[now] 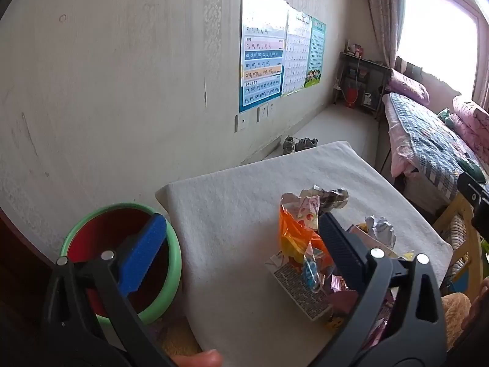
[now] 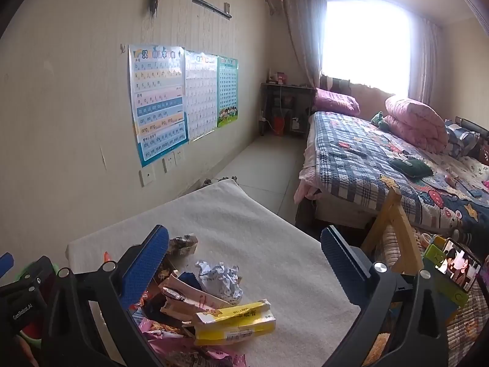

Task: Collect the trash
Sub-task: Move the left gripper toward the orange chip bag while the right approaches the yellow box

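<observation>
A: Which gripper is nearer the wrappers?
B: The left gripper (image 1: 241, 250), jaws wide and empty: the orange wrapper (image 1: 293, 232) lies by its right finger, at the surface's (image 1: 232, 189) near edge. The right gripper (image 2: 244, 263) gapes too.

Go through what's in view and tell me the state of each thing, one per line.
left gripper: open, holding nothing
right gripper: open, holding nothing
bin: upright beside the table, no trash visible inside
crumpled paper ball: lying on the table
yellow wrapper: crushed, on the pile
orange wrapper: crumpled, on the pile
phone: screen on
curtains: drawn aside
</observation>
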